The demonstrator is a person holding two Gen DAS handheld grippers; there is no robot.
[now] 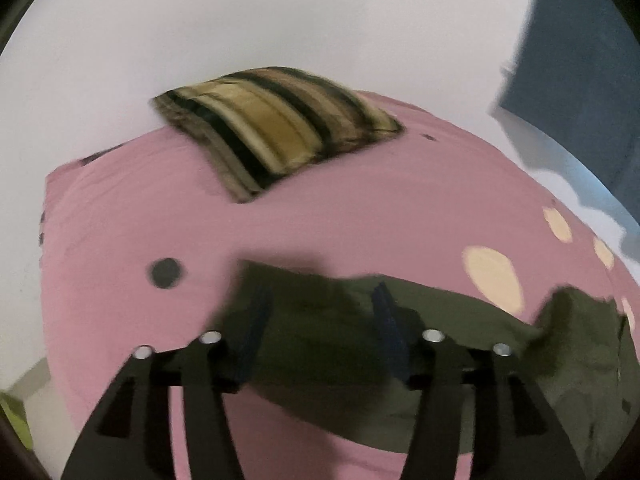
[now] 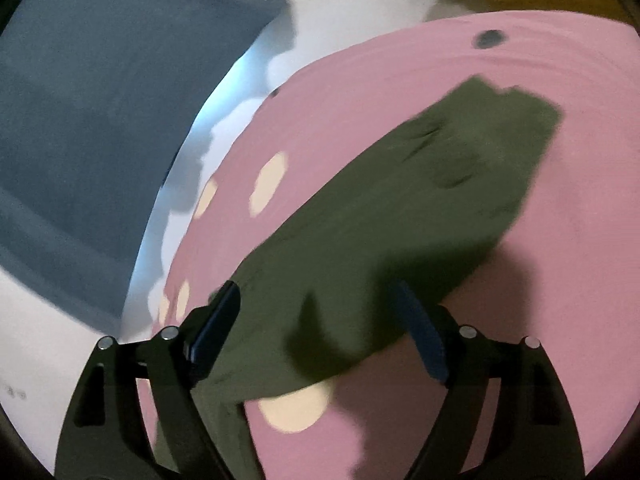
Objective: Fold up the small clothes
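An olive-green garment [image 1: 400,360] lies on a pink spotted sheet [image 1: 200,220]. My left gripper [image 1: 320,312] is open, its blue-padded fingers [image 1: 256,320] spread over the garment's near edge. In the right wrist view the same garment [image 2: 400,208] stretches away toward the upper right. My right gripper [image 2: 320,312] is open, its fingers [image 2: 216,320] straddling the garment's near end. Both views are motion-blurred, so contact with the cloth cannot be told.
A striped brown, black and tan cushion [image 1: 276,128] lies at the far side of the sheet. A grey-blue block [image 2: 100,120] stands beyond the sheet's edge and also shows in the left wrist view [image 1: 580,60]. A white wall [image 1: 280,12] is behind.
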